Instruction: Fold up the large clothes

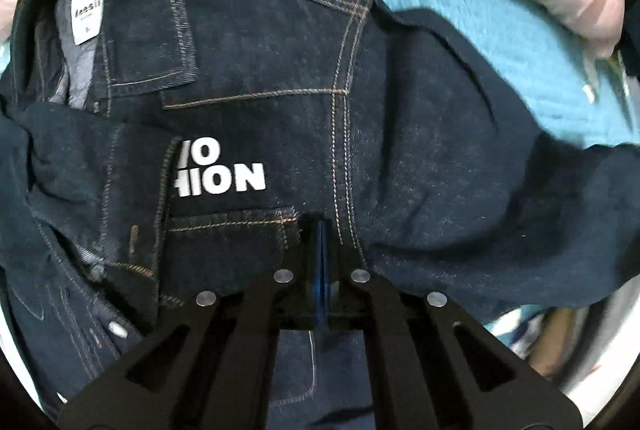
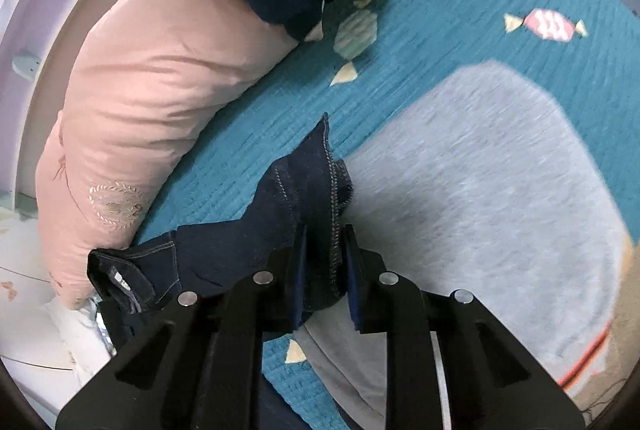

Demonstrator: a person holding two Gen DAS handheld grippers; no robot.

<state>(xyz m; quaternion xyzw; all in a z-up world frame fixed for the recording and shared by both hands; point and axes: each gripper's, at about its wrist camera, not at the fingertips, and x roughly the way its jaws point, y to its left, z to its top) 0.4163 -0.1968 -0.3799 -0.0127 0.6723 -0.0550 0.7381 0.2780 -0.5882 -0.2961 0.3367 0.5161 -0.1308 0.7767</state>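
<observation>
Gripping was the step in hand: the denim jacket point(image 1: 256, 77) lay spread on the teal bedspread point(image 1: 460, 1), near a pink pillow point(image 2: 152, 77) at the far left. The left gripper point(image 1: 322, 230) stood clenched over the cloth by the chest pocket, though whether it pinched fabric could not be told. The right gripper point(image 2: 325, 250) grasped a stitched corner of the denim beside a grey garment point(image 2: 480, 181). The next move probably called for lifting both holds together and carrying the cloth across itself.

My black two-finger left gripper point(image 1: 322, 230) sits pinched fully together at lower centre, while my black right gripper point(image 2: 326, 250) clamps dark denim cloth point(image 2: 312, 189).
</observation>
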